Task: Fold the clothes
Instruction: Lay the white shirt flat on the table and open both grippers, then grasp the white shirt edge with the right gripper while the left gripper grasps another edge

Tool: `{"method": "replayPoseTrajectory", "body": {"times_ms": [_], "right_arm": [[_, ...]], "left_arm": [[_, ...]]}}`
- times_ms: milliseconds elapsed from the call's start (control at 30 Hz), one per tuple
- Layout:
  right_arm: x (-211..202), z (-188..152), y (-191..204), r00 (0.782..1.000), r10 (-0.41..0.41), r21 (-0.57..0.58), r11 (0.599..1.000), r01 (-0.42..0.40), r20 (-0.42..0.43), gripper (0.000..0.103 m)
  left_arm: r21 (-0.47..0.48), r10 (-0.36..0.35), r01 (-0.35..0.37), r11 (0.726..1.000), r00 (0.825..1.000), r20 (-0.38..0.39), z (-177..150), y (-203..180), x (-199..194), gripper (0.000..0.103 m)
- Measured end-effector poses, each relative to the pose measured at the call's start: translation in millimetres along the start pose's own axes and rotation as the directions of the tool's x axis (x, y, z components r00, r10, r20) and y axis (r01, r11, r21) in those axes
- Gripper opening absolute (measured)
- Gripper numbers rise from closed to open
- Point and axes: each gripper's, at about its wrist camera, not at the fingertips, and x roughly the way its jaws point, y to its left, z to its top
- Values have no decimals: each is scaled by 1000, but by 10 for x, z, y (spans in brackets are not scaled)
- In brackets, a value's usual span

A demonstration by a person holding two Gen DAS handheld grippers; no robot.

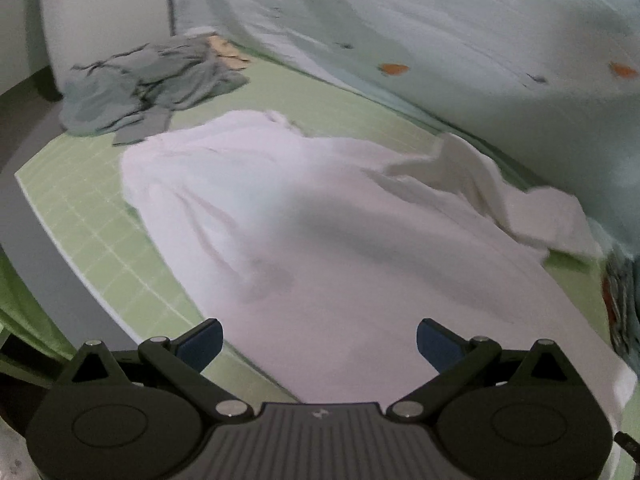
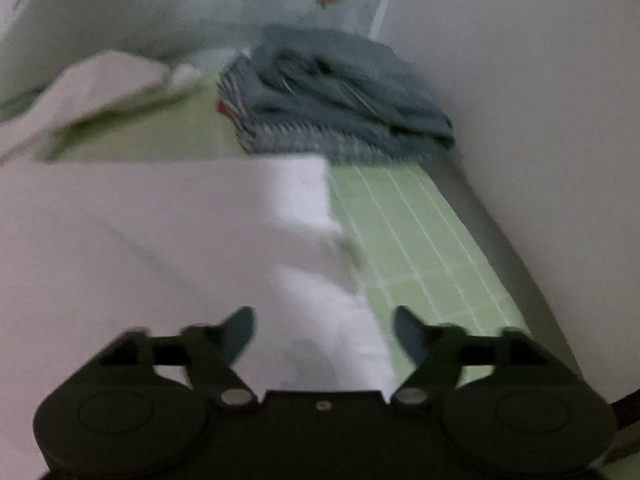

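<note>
Pale walls and a mint curtain printed with small orange carrots (image 1: 394, 68) close in behind a desk covered by a light green cutting mat ruled with a white grid (image 1: 92, 220), and nearly all of that mat is taken up by the large white cloth garment (image 1: 320, 240) spread flat across it. Taking the white garment as the landmark, a crumpled grey-green garment (image 1: 148, 84) sits heaped beyond its far left end, and a folded stack of blue-grey and striped clothes (image 2: 332, 104) stands beyond its far right corner, apart from it, against the wall. The left claw (image 1: 319, 346) hovers over the near edge of the white garment with its jaws spread wide and nothing between them; the cloth stretches away directly ahead of it, with a rumpled sleeve-like flap (image 1: 460, 164) at the far right side. The right claw (image 2: 324, 334) is also spread and empty, poised right over the garment's right-hand edge, where white cloth gives way to bare green mat. The garment's long axis seems to run left to right across the desk, so each claw sits near its own end of the near hem; the right claw looks better placed to pinch a corner first. Both views are blurred, so finer creases cannot be read.
</note>
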Motion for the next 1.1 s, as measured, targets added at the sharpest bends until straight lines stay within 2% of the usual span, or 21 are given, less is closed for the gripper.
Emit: {"method": "replayPoseTrajectory", "body": {"times_ms": [67,133,200,400,500,700,767,800,833,933,967,1033,1100], "right_arm": [[-85,89,258,998,64,50,997,-64,6,99],[-166,177,523,991,131,102,986,-132,14,100],[-204,261,840,976,219,170,961,-217,5,100],[-297,499,1926,894,447,335,841,-426,15,101],[-324,661,2409,857,514,404,774,-488,50,101],[-217,1144,3188,808,578,548,641,-537,115,102],[-64,1296,3407,804,583,587,612,-531,119,102],[23,1353,3502,809,577,606,606,-515,111,102],[111,1406,3595,816,569,626,602,-496,100,102],[344,1519,3793,855,517,667,623,-408,40,101],[413,1547,3829,864,503,674,633,-380,16,95],[495,1571,3857,875,484,679,645,-350,-8,66],[502,1562,3842,873,487,671,649,-359,-4,22]], "left_arm": [[-25,14,-14,1000,1000,2,138,226,66,102],[-57,26,-26,998,1000,2,299,468,164,102],[-102,30,-31,994,1000,-6,475,726,276,102],[-215,20,-23,976,1000,-14,1035,1449,647,102],[-216,19,-19,976,1000,-4,1329,1714,824,102],[-207,-23,21,978,1000,-5,2011,1977,1269,102],[-178,-62,60,982,998,-7,2224,1944,1478,102],[-164,-83,80,983,996,-11,2319,1918,1588,102],[-149,-105,101,984,994,-18,2403,1880,1704,102],[-112,-169,162,980,984,-53,2594,1714,2023,102],[-101,-189,182,978,980,-66,2652,1647,2127,102],[-85,-214,206,975,972,-94,2740,1520,2318,102],[-69,-235,228,971,964,-124,2805,1387,2469,102]]}}
